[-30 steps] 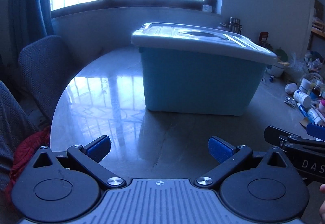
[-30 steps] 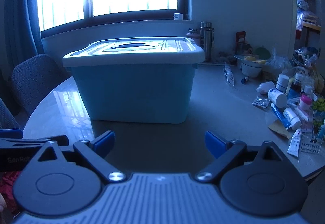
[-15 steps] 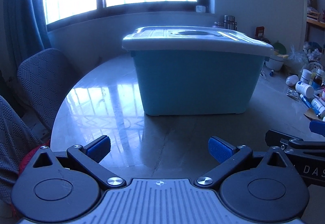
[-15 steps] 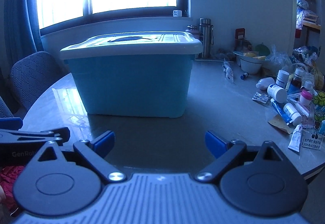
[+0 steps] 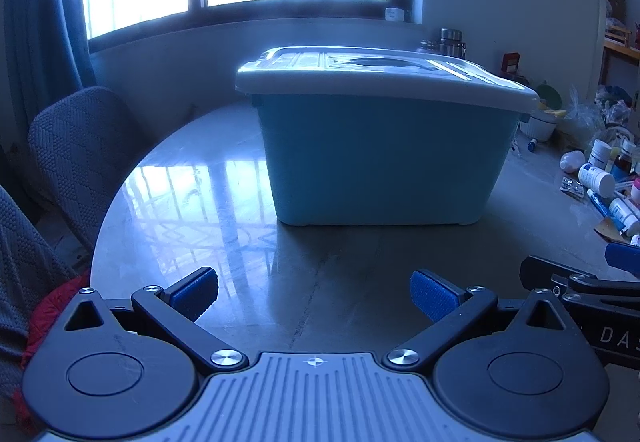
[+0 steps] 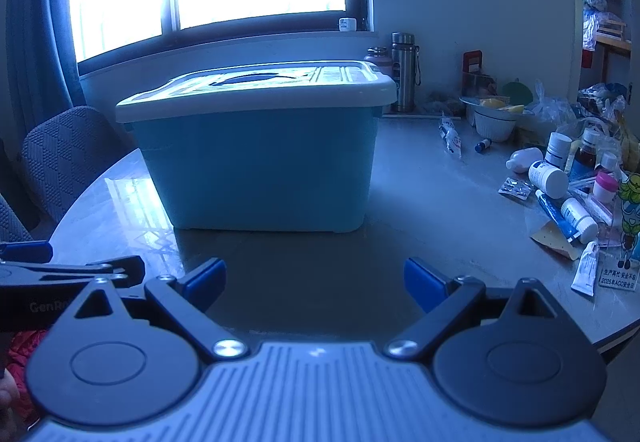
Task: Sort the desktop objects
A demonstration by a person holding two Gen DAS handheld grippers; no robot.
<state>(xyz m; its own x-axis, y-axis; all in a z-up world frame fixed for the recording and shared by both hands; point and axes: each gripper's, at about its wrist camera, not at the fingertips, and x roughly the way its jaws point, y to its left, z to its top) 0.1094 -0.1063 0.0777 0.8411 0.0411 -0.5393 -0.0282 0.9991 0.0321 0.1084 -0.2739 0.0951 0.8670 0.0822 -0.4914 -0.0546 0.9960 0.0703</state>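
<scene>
A blue storage bin (image 5: 380,161) (image 6: 260,165) with a white lid (image 5: 380,75) (image 6: 256,87) shut on it stands in the middle of the round table. Medicine bottles (image 6: 548,177) (image 5: 596,179), tubes (image 6: 586,268) and blister packs (image 6: 516,187) lie in a heap at the table's right side. My left gripper (image 5: 314,292) is open and empty over the near table edge, in front of the bin. My right gripper (image 6: 314,280) is open too, empty, level with the left one and to its right; its finger (image 5: 580,282) shows at that view's right edge.
Grey chairs (image 5: 76,153) (image 6: 60,153) stand left of the table, with red cloth (image 5: 52,306) below. Two metal flasks (image 6: 404,71), a white bowl (image 6: 494,123) and plastic bags (image 6: 560,105) crowd the far right. Bright window behind. The glossy tabletop (image 5: 192,209) left of the bin is bare.
Both grippers have tilted level and drifted slightly, so the bin now sits more centred and upright in the left view. Both stay open and empty. Nothing on the table has moved.
</scene>
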